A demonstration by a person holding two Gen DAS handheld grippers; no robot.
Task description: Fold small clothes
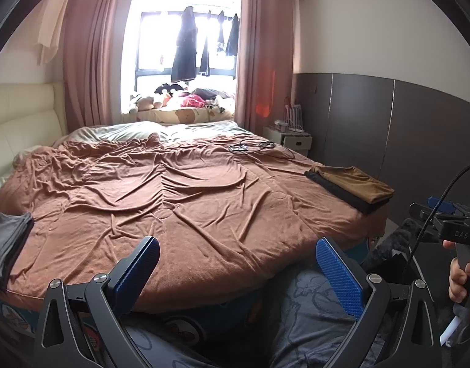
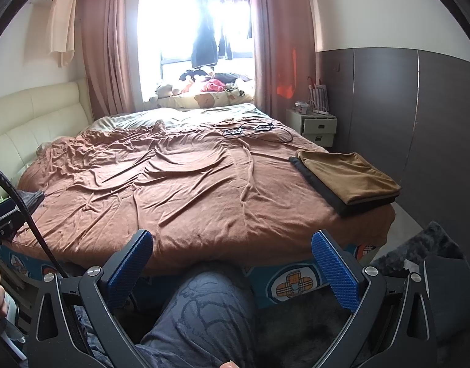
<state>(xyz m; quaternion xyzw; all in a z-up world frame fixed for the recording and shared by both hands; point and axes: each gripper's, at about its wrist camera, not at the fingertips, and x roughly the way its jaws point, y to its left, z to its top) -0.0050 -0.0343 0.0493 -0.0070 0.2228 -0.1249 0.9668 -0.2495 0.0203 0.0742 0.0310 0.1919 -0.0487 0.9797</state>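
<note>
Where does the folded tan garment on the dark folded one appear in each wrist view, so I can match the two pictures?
Left wrist view: the folded tan garment lies at the right edge of the bed, right of centre in the picture.
Right wrist view: the folded tan garment lies on the bed's right edge, larger, right of centre.
Shared landmark: the white nightstand stands beyond it by the grey wall.

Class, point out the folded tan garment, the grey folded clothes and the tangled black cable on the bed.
Folded tan garment (image 2: 348, 178): right wrist view, top face.
Grey folded clothes (image 1: 6, 242): left wrist view, top layer.
Tangled black cable (image 2: 247, 130): right wrist view, knotted middle.
</note>
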